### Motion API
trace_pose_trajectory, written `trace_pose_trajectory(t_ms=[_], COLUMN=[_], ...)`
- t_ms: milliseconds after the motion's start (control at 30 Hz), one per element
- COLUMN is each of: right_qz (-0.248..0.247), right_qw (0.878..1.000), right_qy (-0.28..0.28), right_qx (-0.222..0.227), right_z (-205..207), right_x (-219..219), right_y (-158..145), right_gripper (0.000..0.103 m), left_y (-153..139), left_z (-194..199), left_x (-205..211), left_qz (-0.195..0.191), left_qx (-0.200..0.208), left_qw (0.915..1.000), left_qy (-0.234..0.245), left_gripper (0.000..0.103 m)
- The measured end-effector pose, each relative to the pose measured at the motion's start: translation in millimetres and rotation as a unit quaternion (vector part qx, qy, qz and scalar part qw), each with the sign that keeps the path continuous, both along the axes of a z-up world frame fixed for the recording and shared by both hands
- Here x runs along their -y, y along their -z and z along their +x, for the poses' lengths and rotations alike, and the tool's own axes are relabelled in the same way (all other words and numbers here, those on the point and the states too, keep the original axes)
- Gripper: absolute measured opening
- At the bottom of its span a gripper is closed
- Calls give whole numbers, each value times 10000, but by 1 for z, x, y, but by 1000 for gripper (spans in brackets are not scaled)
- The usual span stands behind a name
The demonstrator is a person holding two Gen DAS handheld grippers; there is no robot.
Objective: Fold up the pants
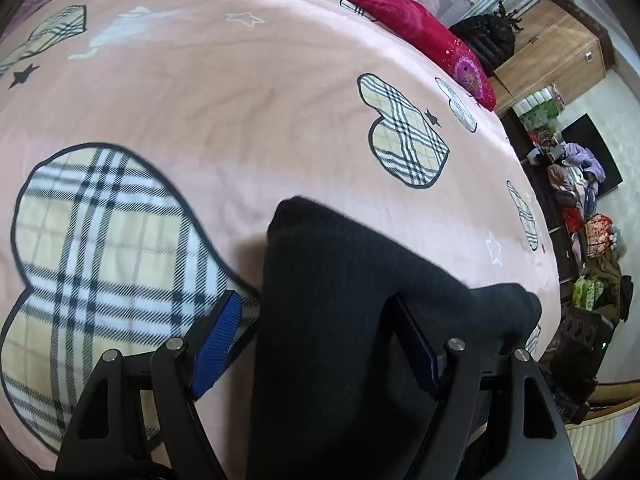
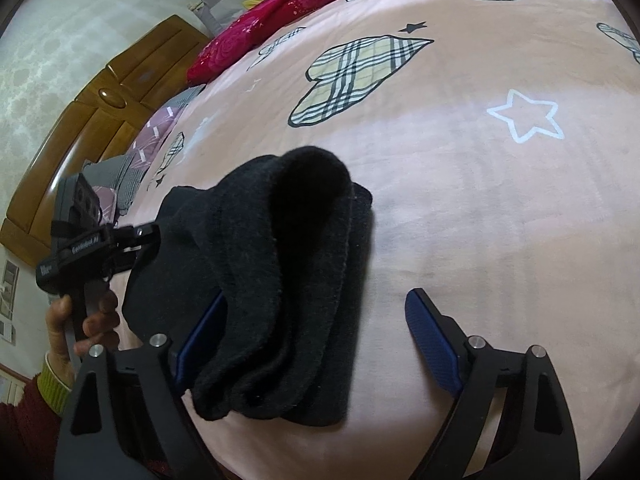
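Observation:
The black pants (image 1: 344, 320) lie folded into a thick bundle on the pink bedspread (image 1: 240, 120). In the left wrist view my left gripper (image 1: 316, 316) is open, and the bundle lies between its blue-padded fingers (image 1: 218, 344), draped over the right one. In the right wrist view the pants (image 2: 288, 288) show as stacked layers with a rolled top. My right gripper (image 2: 316, 316) is open; the bundle lies between its fingers, against the left pad, well clear of the right pad (image 2: 432, 344). The left gripper (image 2: 96, 248), held by a hand, sits at the bundle's far left side.
The pink bedspread (image 2: 480, 220) has plaid hearts and stars. A red floral quilt (image 1: 420, 20) lies along the far edge. A wooden headboard (image 2: 80, 128) is left in the right wrist view. Piled clothes and bags (image 1: 584, 240) stand beyond the bed's right edge.

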State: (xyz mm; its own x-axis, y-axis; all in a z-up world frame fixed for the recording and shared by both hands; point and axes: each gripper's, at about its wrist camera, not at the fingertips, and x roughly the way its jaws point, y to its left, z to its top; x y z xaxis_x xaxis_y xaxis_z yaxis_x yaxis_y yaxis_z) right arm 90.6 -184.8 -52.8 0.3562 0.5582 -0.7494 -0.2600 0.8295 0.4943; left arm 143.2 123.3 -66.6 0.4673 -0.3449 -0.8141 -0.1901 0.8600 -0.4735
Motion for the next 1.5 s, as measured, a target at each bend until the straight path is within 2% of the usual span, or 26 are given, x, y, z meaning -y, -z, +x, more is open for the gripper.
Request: trace_pose_trajectory(t_ms=[67, 133, 167, 200, 267, 333, 400, 467, 600, 733, 1033, 1300, 1500], right_qz=[138, 235, 269, 316, 403, 553, 588, 756, 1003, 1102, 1179, 1262, 1196], right_qw=[9999, 9996, 9995, 9994, 9990, 9981, 9978, 9965, 9939, 9929, 9924, 9897, 9879], right_qy=[-44, -55, -44, -36, -65, -153, -178, -222, -225, -216, -317, -682, -983], right_qx=[-50, -120, -135, -155, -177, -239, -247, -290, -398, -401, -167, 52, 128], right_z=[1, 2, 2, 3, 4, 4, 5, 7, 10, 9, 6, 20, 44], right_x=[-1, -2, -1, 0, 0, 0, -1, 2, 7, 6, -3, -32, -66], right_y=[0, 3, 5, 6, 7, 9, 10, 13, 18, 13, -14, -40, -47], right_gripper=[79, 78, 78, 78, 70, 65, 61, 58, 54, 47, 43, 42, 42], left_y=[2, 6, 7, 9, 13, 17, 23, 27, 18, 8, -35, -75, -82], left_z=[7, 12, 13, 15, 16, 13, 9, 6, 5, 2, -25, -48, -51], left_x=[1, 2, 3, 3, -1, -9, -17, -20, -9, -6, -16, -54, -87], left_qz=[-46, -76, -112, -194, -282, -548, -915, -1090, -852, -921, -773, -662, -494], left_qx=[-36, -74, -68, -61, -92, -69, -54, -24, 102, 185, 556, 885, 943], left_qw=[10000, 9999, 9999, 9998, 9995, 9983, 9954, 9935, 9959, 9949, 9946, 9913, 9891], left_qy=[10, 11, 2, 11, -87, -170, -273, -323, -283, -354, -412, -715, -1013], left_gripper=[77, 76, 73, 63, 56, 46, 43, 42, 35, 31, 30, 30, 30])
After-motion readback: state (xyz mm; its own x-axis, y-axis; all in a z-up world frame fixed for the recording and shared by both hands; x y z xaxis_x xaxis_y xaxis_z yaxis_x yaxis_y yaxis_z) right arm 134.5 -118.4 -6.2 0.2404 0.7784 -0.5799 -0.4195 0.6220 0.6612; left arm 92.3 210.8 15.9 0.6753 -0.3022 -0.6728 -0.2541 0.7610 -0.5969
